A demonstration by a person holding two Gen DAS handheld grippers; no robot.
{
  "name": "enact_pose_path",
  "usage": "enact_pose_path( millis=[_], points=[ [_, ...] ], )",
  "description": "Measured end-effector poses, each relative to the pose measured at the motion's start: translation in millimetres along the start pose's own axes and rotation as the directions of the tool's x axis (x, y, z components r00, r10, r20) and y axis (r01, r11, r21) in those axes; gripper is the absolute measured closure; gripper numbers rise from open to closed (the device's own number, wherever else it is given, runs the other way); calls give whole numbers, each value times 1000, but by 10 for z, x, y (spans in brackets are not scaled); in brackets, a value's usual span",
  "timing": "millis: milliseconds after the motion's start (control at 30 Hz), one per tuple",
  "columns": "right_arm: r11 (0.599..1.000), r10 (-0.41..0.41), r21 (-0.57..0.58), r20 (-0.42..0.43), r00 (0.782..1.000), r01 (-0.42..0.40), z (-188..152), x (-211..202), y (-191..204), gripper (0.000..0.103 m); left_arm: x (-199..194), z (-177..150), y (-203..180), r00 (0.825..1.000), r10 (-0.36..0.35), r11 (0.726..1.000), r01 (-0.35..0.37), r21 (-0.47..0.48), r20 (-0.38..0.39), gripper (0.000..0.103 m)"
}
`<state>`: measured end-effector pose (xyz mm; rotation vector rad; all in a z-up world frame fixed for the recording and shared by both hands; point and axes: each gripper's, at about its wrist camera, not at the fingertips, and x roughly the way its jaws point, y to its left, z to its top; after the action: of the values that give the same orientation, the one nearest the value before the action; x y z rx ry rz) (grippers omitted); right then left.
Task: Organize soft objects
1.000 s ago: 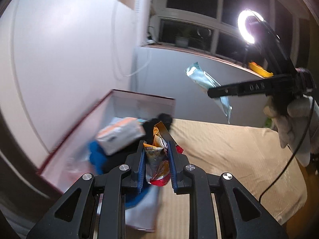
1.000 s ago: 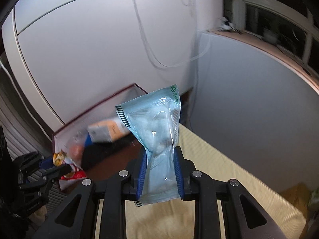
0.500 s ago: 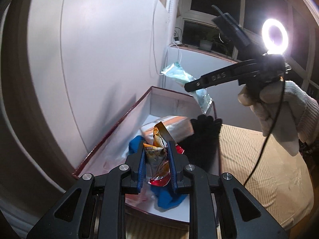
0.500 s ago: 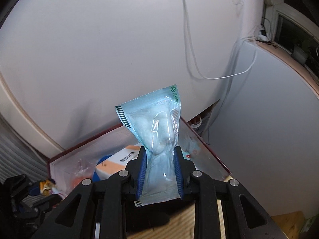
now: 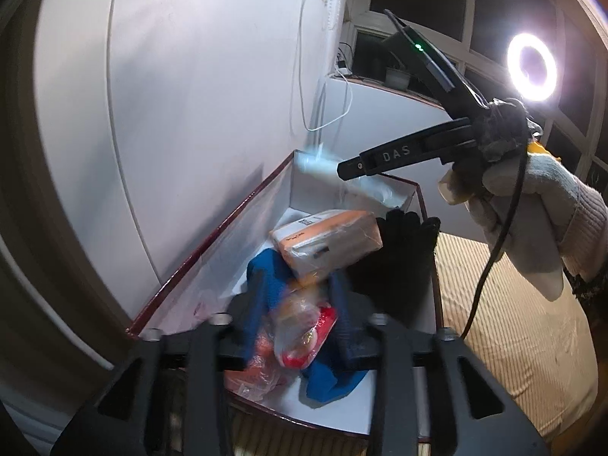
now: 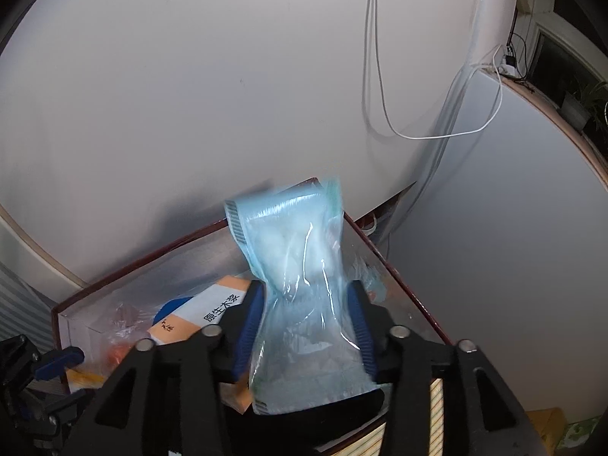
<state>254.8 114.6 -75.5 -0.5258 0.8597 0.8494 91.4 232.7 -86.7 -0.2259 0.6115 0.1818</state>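
Landmark: the white box (image 5: 212,250) with a dark red rim, set against the wall.

Left claw (image 5: 300,326) hangs over the box's near end, its jaws opening. We see the snack packet (image 5: 304,334), orange and red, blurred, between the jaws; the pads no longer seem to press it. It sits just above the blue cloth (image 5: 262,285) lying in the box.

Right claw (image 6: 304,319) is over the box's far end, jaws opening too. The pale blue plastic pouch (image 6: 292,250) stands between its blue pads (image 6: 249,323) with gaps at both sides, so we read it as let go. From the left wrist camera the pouch (image 5: 315,163) is a blur at the box's far corner.

Inside the box: an orange-and-white pack (image 5: 326,243) in the middle, resting on the blue cloth; a black glove (image 5: 402,250) draped at the box's right wall. To the right of the box, a striped beige surface (image 5: 505,304). A gloved hand (image 5: 528,205) carries the right claw there.
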Motion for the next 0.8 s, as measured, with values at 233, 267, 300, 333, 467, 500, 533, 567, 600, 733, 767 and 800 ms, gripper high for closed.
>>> enact_pose_path(
  millis=[233,267,300,333,467,500,533,567,600,733,767,800],
  points=[
    [1000,14,16,10,1000,-14,-51,-56,-3,49,-35,-13,2,1000,0,1000,0,-6,-4,52],
    [1000,15,19,11,1000,-15,-55,-68,-1,49,-34,-15,-7,1000,0,1000,0,-5,-5,52],
    [999,21,24,13,1000,-22,-72,-87,-6,49,-44,-20,-16,1000,0,1000,0,-5,-4,52],
    [999,26,27,13,1000,-26,-93,-103,-6,49,-51,-26,-23,1000,0,1000,0,-4,-4,52],
    [999,25,35,23,999,-26,-181,-204,-19,46,-99,-32,-87,1000,0,1000,0,4,2,52],
    [999,30,41,28,999,-31,-212,-243,-25,44,-108,-33,-101,1000,0,1000,0,7,3,52],
    [998,35,45,31,999,-36,-241,-279,-30,42,-117,-34,-116,1000,1,1000,-1,9,4,52],
    [998,37,48,35,999,-39,-257,-305,-45,41,-120,-38,-133,1000,0,1000,0,10,5,52],
    [998,37,49,39,999,-39,-282,-333,-46,41,-132,-36,-150,1000,0,1000,0,12,6,52],
    [997,41,66,59,997,-44,-404,-483,-51,41,-214,-46,-198,1000,3,1000,-3,12,16,52],
    [996,46,71,64,997,-50,-433,-513,-65,40,-228,-51,-209,1000,3,1000,-4,12,18,52],
    [996,44,76,68,997,-49,-478,-554,-69,40,-260,-57,-222,1000,4,1000,-4,12,22,52]
  ],
)
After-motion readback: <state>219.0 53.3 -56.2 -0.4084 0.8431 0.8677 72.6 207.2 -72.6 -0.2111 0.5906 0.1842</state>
